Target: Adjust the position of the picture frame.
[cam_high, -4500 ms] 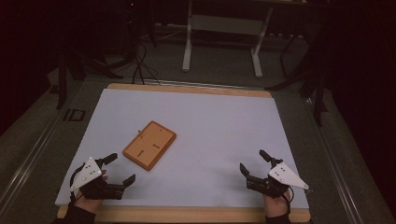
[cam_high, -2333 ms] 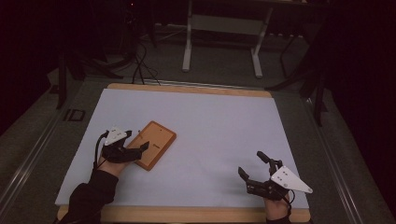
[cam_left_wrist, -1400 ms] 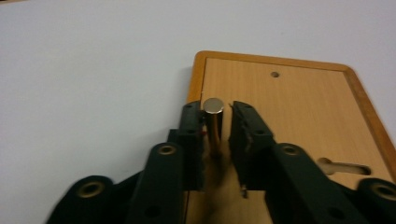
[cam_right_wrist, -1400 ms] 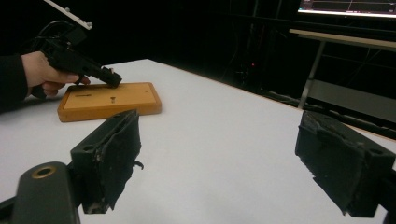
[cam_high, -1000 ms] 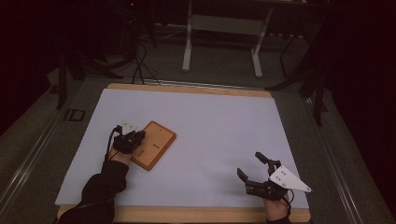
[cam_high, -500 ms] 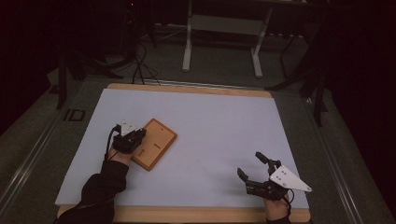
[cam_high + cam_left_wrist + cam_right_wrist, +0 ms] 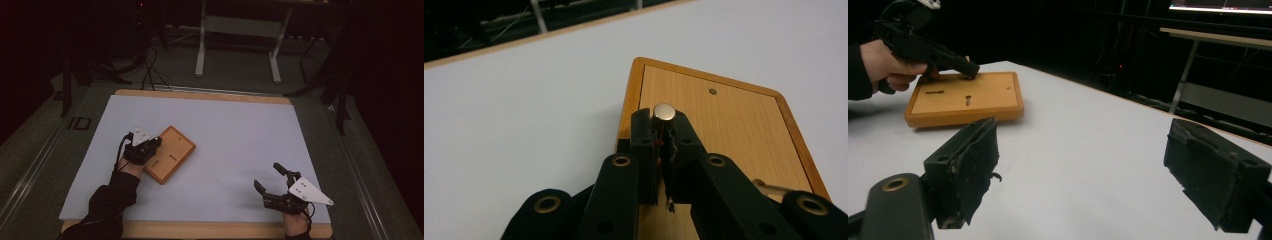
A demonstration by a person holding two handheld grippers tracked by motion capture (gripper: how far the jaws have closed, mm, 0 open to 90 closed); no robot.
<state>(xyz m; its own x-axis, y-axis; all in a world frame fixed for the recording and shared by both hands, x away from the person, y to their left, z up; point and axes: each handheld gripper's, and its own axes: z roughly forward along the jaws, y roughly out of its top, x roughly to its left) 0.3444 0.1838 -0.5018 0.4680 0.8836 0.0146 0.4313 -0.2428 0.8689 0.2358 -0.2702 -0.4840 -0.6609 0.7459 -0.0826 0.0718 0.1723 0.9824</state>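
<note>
A person's left gripper (image 7: pixel 150 146) hovers over the near left corner of a shallow wooden tray (image 7: pixel 171 154), left of centre in the high view, its jaws pinched tight on a small metal pin (image 7: pixel 664 112) whose round flat head shows just above the pads in the left gripper view. The tray lies askew on a white table top (image 7: pixel 240 135) edged in pale wood, and the pin sits over the tray's left rim in the left gripper view. A second pin (image 7: pixel 968 100) stands upright inside the tray and a third (image 7: pixel 935 92) lies flat near it, both seen in the upper left of the right gripper view. The right gripper (image 7: pixel 268 178) rests at the lower right of the high view, well apart from the tray, its jaws spread wide with nothing between them. A dark sleeve (image 7: pixel 107 200) runs in from the bottom left edge.
</note>
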